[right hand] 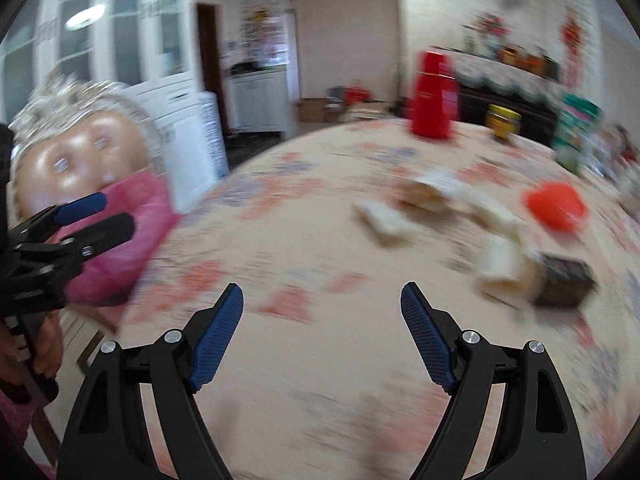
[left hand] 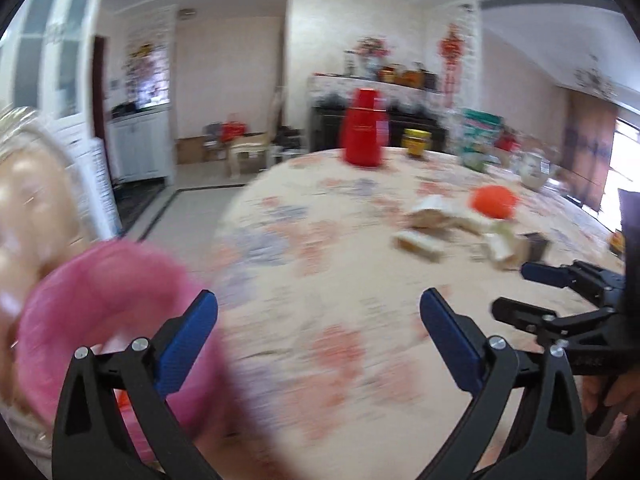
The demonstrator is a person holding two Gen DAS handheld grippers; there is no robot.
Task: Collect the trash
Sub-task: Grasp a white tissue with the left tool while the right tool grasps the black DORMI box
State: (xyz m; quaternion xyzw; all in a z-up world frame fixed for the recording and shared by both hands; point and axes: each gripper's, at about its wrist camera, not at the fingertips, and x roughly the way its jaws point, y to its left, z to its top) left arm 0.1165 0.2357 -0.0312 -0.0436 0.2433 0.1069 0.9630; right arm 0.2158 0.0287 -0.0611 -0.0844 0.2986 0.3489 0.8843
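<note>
Your jaws are spread wide and empty on both the left gripper [left hand: 319, 316] and the right gripper [right hand: 322, 308], with bare floral table [right hand: 320, 380] just ahead of them. Past the right jaws' tips lie about four blurred pale paper scraps [right hand: 380, 218], one dark box [right hand: 566, 282] and one orange lump [right hand: 554, 204]. The table edge curves away left, beside a doll [right hand: 80, 160].
</note>
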